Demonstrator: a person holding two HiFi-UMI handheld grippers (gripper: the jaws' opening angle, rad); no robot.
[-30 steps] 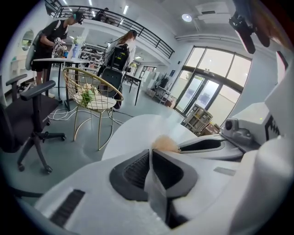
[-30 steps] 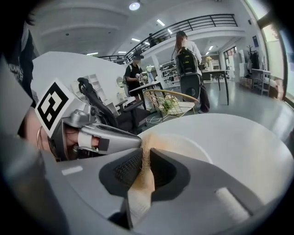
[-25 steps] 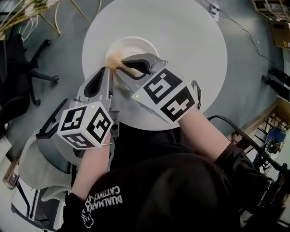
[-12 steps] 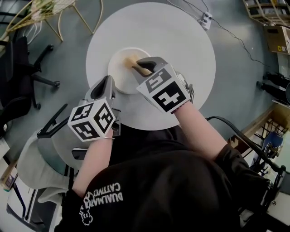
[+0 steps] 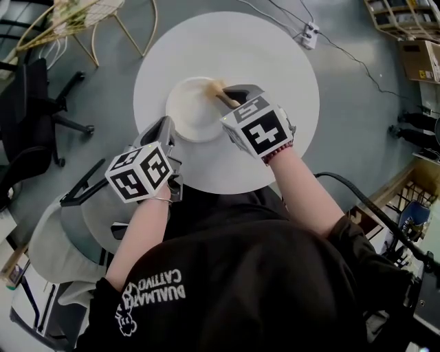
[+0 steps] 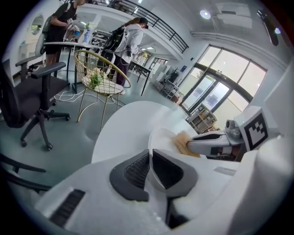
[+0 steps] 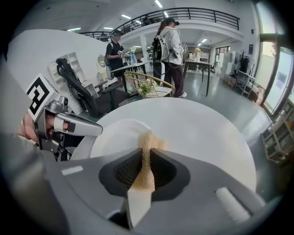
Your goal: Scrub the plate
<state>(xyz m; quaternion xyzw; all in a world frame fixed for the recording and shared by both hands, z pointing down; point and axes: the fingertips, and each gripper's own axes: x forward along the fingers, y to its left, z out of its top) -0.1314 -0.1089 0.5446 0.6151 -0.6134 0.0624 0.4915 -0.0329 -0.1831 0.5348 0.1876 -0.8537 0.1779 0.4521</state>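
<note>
A white plate (image 5: 191,110) lies on the round white table (image 5: 275,55). My left gripper (image 5: 167,128) pinches the plate's near-left rim; in the left gripper view the rim (image 6: 161,137) runs between the dark pads (image 6: 133,170), and the jaws are opening slightly. My right gripper (image 5: 231,93) is shut on a tan scrub pad (image 5: 218,87), whose frayed end rests at the plate's far-right edge. In the right gripper view the pad (image 7: 147,143) sticks out over the plate (image 7: 112,137), with the left gripper (image 7: 78,125) at the left.
A black office chair (image 5: 41,117) and a gold wire chair (image 5: 82,20) stand left of the table. A power strip (image 5: 307,34) with a cable lies on the floor beyond it. A grey seat (image 5: 75,227) is near my left side. People (image 7: 170,43) stand far off.
The right gripper has swept the scrub pad across the plate from its left side to its right edge. The left gripper has kept its place on the near rim.
</note>
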